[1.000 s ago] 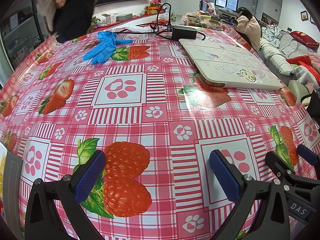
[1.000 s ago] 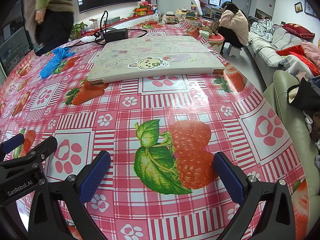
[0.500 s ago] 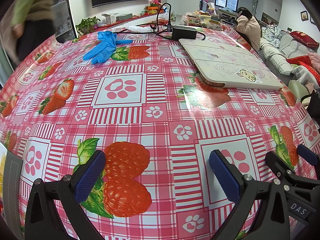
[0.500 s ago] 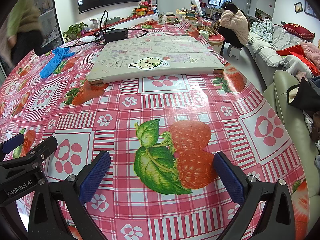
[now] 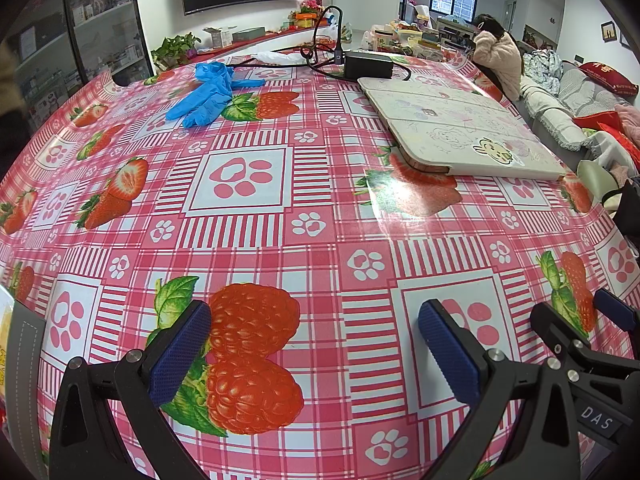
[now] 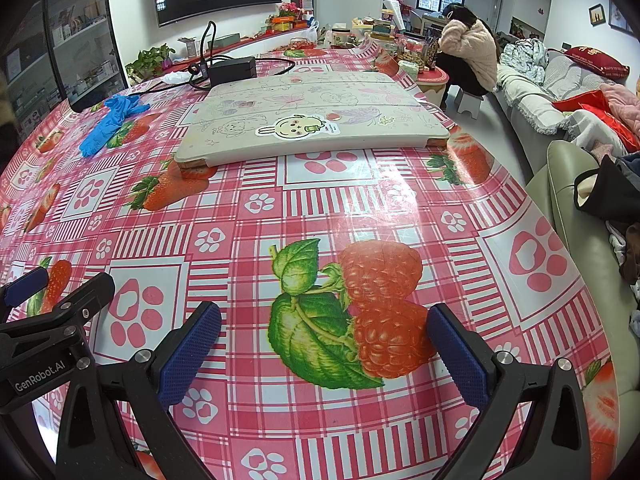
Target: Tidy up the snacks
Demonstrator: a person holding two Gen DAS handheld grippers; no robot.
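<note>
No snack shows plainly in either view. At the far left edge of the left wrist view there is only a grey-edged thing with a yellow strip (image 5: pixel 12 332), mostly cut off. My left gripper (image 5: pixel 316 344) hovers open over the pink strawberry tablecloth (image 5: pixel 248 184), with nothing between its blue pads. My right gripper (image 6: pixel 324 346) is also open and empty, low over a printed raspberry. The two grippers sit side by side. The right gripper's body (image 5: pixel 580 344) shows at the right of the left wrist view, and the left gripper's body (image 6: pixel 52 312) at the left of the right wrist view.
A white tablet case with stickers (image 6: pixel 312 120) lies ahead, with a black power adapter and cable (image 6: pixel 232 70) behind it. Blue gloves (image 5: pixel 208 94) lie at the back left. A person sits beyond the table (image 6: pixel 468 52). A sofa (image 6: pixel 580 184) borders the right edge.
A standing person at the back left has walked out of view to the left. Neither gripper has moved and both are still open.
</note>
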